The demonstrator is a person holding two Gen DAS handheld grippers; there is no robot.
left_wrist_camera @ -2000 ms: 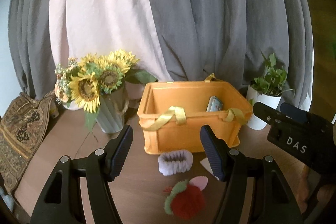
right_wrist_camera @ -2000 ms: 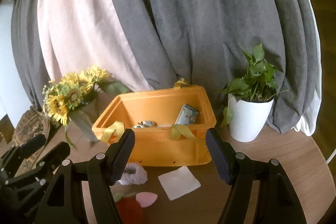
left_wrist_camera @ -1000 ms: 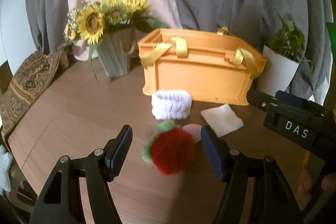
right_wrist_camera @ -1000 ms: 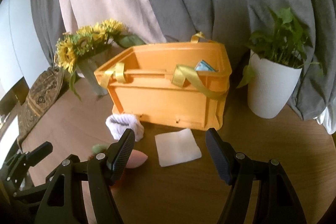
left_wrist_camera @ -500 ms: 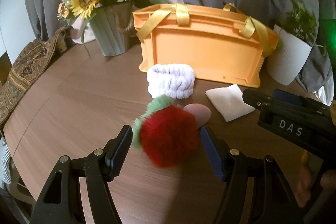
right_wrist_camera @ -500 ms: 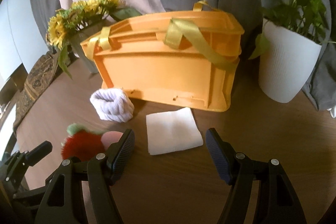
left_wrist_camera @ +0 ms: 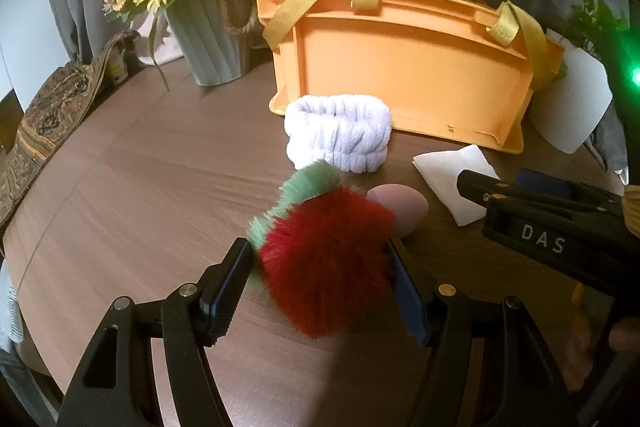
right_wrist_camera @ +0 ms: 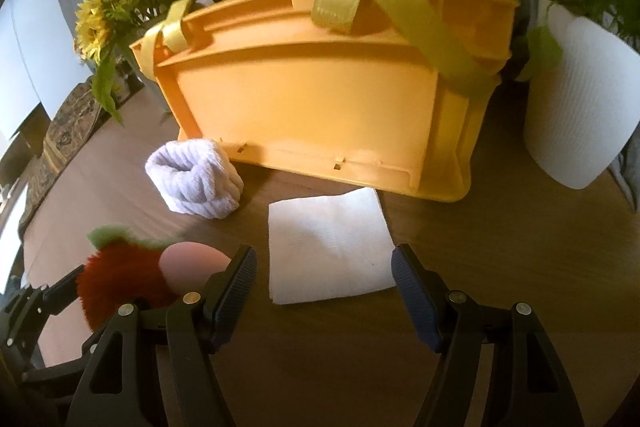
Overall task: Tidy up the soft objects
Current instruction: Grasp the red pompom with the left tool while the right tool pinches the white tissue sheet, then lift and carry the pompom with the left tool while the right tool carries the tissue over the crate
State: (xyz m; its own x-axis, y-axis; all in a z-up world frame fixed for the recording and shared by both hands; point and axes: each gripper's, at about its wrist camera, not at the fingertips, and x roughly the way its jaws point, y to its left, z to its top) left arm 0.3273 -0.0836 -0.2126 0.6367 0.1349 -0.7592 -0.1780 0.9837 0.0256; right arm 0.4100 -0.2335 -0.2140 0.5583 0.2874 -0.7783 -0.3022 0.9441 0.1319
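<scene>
A red fluffy pompom [left_wrist_camera: 328, 267] with a green leaf lies on the wooden table between the fingers of my left gripper [left_wrist_camera: 320, 287], which is open; its fur brushes the right pad. A pink sponge [left_wrist_camera: 400, 205] rests against the pompom's far side. Behind them lie a white ribbed headband [left_wrist_camera: 340, 139] and an orange basket [left_wrist_camera: 400, 67] with yellow straps. My right gripper [right_wrist_camera: 324, 279] is open, low over the near edge of a folded white cloth [right_wrist_camera: 328, 243]. The right wrist view also holds the pompom [right_wrist_camera: 116, 279], sponge [right_wrist_camera: 192, 259], headband [right_wrist_camera: 196, 183] and basket [right_wrist_camera: 320, 99].
A grey vase of sunflowers [left_wrist_camera: 212, 39] stands left of the basket. A white plant pot [right_wrist_camera: 580, 107] stands to its right. A patterned cloth [left_wrist_camera: 40, 115] hangs over the table's left edge. Grey and pale curtains close the back.
Both grippers sank toward the table and moved forward. The pompom now lies between the left fingers and the white cloth just ahead of the right fingers. Neither opening changed.
</scene>
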